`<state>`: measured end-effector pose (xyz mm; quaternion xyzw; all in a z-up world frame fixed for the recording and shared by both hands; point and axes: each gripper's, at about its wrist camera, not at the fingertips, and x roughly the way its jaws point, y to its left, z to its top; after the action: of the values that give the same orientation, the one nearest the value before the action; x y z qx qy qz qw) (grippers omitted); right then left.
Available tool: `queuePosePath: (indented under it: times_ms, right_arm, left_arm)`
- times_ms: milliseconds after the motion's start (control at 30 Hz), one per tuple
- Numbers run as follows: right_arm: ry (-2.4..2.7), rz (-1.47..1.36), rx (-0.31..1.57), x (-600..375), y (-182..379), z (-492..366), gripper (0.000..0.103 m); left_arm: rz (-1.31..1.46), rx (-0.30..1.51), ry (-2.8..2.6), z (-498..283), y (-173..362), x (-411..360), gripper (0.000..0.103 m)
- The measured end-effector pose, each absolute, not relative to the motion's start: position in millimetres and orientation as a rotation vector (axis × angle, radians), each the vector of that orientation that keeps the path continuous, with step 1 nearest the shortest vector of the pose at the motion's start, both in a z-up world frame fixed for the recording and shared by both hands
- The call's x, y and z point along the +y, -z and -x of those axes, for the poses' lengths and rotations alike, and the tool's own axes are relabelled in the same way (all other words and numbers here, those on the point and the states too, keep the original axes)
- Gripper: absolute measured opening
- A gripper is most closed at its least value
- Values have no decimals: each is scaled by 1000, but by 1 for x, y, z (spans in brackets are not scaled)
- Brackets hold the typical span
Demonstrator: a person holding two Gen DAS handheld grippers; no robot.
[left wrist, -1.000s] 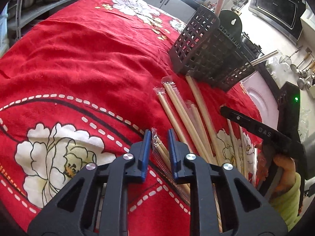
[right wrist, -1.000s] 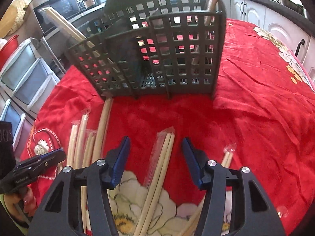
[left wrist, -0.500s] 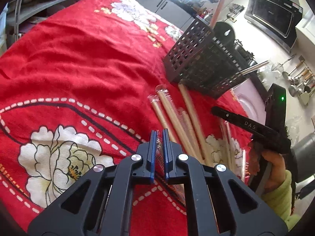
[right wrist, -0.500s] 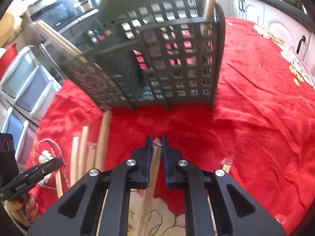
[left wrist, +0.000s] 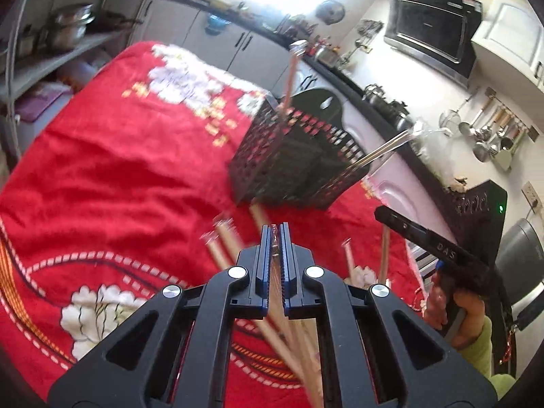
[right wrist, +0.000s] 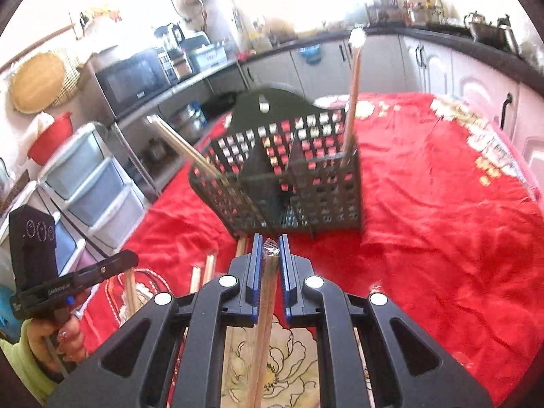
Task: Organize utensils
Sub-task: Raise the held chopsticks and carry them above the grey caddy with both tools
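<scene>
Chopsticks in clear wrap (right wrist: 268, 292) sit clamped between the right gripper (right wrist: 270, 255) jaws, lower ends cut off by the frame. Another wrapped pair (left wrist: 276, 273), blurred, is pinched in the left gripper (left wrist: 275, 238), whose jaws have just been closing. Loose chopsticks (left wrist: 221, 241) smear below. Ahead stands the black basket (right wrist: 306, 187) on red cloth (right wrist: 442, 221), its contents partly hidden behind mesh.

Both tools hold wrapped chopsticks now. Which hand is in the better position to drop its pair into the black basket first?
Probably right. The right tool faces the basket's open compartments squarely, with its chopsticks aimed at them. The left tool sees the basket off-centre, from a corner.
</scene>
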<state>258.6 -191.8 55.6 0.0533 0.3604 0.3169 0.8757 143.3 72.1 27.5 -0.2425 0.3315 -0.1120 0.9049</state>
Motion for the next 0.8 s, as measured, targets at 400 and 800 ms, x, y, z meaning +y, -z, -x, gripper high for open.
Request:
queuePosePath:
  times_ms: [400, 800]
  right_arm:
    - [-642, -133, 576, -228, -97, -223, 9]
    - [-633, -136, 424, -244, -133, -203, 9]
  left_arm:
    - [409, 604, 298, -155, -75, 39, 2]
    - [338, 524, 350, -167, -118, 11, 2]
